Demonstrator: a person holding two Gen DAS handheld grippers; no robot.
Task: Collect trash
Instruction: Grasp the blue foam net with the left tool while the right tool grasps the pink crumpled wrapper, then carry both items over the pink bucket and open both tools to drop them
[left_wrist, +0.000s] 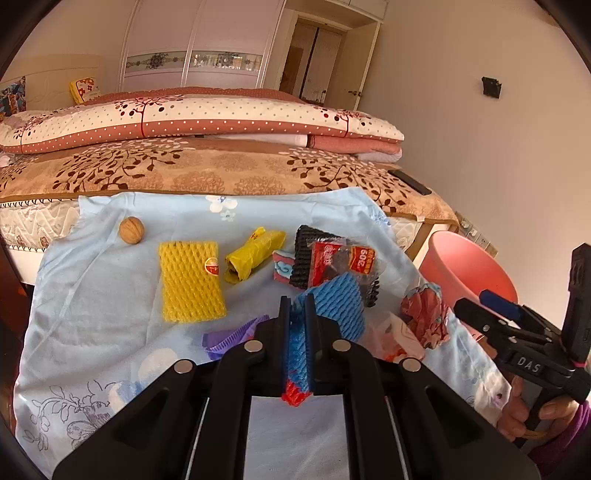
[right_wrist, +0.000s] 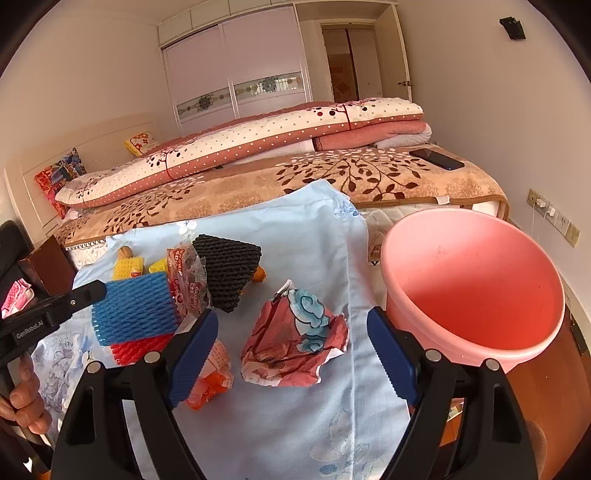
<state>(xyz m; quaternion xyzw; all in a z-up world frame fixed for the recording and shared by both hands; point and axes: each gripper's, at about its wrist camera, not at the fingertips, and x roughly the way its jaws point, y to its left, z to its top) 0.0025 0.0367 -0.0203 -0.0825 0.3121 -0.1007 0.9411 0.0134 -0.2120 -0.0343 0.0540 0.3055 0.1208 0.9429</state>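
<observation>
My left gripper (left_wrist: 298, 310) is shut on a blue foam net (left_wrist: 338, 308) with a red foam net (left_wrist: 295, 396) under it; both show lifted in the right wrist view, blue (right_wrist: 135, 308) over red (right_wrist: 142, 349). My right gripper (right_wrist: 291, 343) is open around a crumpled red and blue wrapper (right_wrist: 295, 338) lying on the cloth, and also shows in the left wrist view (left_wrist: 476, 306). The pink bucket (right_wrist: 476, 284) stands right of it.
On the light blue cloth (left_wrist: 110, 314) lie a yellow foam net (left_wrist: 190, 280), a yellow wrapper (left_wrist: 253, 254), a walnut (left_wrist: 131, 230), a black foam net (right_wrist: 227, 271), a clear red snack bag (right_wrist: 184, 280), an orange packet (right_wrist: 212, 380) and purple scrap (left_wrist: 225, 338). The bed (left_wrist: 221, 173) is behind.
</observation>
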